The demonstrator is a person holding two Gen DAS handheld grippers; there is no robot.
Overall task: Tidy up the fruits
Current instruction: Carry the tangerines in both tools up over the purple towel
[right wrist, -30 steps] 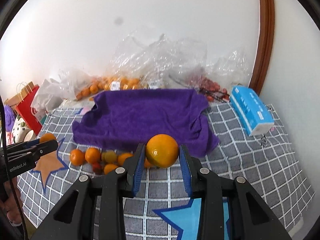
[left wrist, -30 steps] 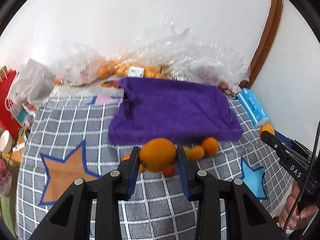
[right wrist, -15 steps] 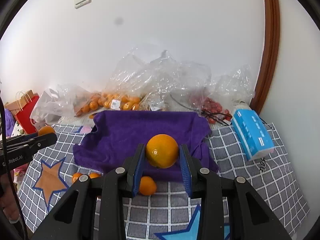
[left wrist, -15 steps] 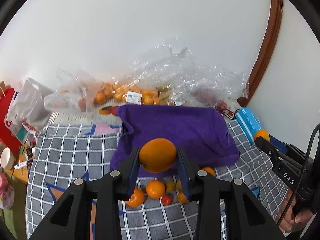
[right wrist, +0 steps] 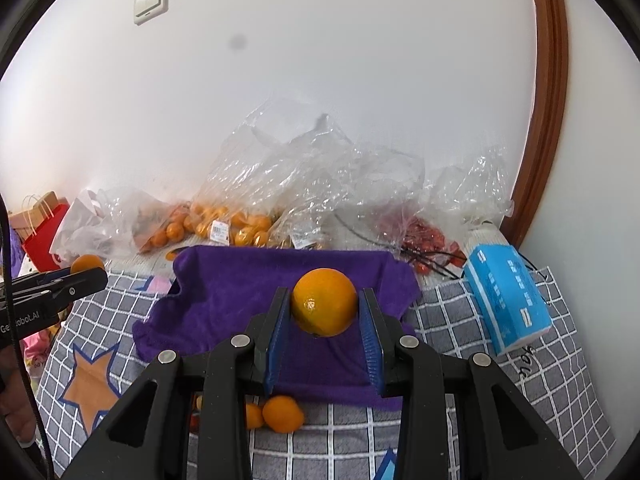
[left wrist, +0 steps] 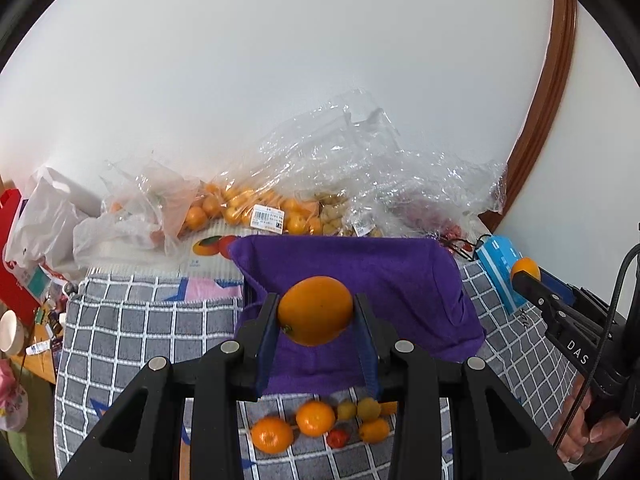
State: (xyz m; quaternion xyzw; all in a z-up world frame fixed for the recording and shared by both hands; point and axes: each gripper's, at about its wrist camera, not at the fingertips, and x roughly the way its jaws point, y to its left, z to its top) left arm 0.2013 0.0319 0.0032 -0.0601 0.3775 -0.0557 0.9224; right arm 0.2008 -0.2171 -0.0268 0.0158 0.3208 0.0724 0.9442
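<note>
One orange (left wrist: 315, 310) between tool (left wrist: 316, 312) pads.

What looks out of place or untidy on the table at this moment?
A small pile of loose fruit, oranges with smaller yellow and red pieces, lies scattered on the checked tablecloth just in front of the purple towel, not on it. The towel itself is rumpled, with uneven edges. Crumpled plastic bags of fruit crowd the wall behind.

The left claw (left wrist: 316, 312) clamps an orange (left wrist: 316, 310) above the purple cloth (left wrist: 400, 280). At six o'clock small loose fruits (left wrist: 316, 420) lie on the checked cover (left wrist: 140, 332). At three o'clock the right claw (left wrist: 524, 274) (seen side-on) carries a second orange (left wrist: 525, 267).
</note>
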